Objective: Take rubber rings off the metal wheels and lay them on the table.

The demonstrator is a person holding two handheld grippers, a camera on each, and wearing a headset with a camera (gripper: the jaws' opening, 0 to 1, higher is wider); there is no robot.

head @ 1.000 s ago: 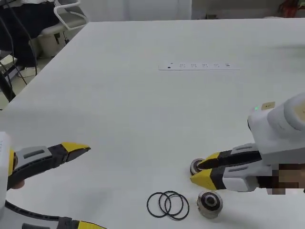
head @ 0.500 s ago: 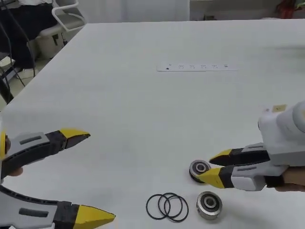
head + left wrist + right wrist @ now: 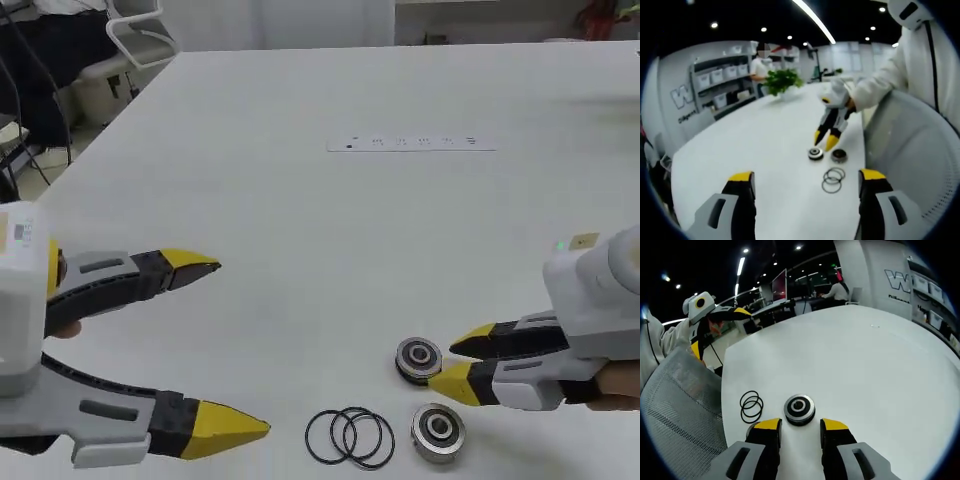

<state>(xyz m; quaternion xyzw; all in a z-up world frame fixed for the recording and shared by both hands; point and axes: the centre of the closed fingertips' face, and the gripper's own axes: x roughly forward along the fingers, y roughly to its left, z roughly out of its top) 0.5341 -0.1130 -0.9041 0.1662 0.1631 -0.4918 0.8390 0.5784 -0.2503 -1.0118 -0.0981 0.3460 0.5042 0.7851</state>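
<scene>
Removal appears part-done: three rubber rings (image 3: pixel 350 434) lie on the table (image 3: pixel 330 220) at lower centre beside one metal wheel (image 3: pixel 438 432), and the right gripper (image 3: pixel 443 360), jaws narrow and empty, faces the other wheel (image 3: pixel 418 357), which the wide-open left gripper (image 3: pixel 243 346) should probably steady next.

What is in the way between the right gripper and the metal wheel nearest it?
Nothing visible. The right gripper is open, and the metal wheel lies just ahead of its jaws on the bare table.
</scene>
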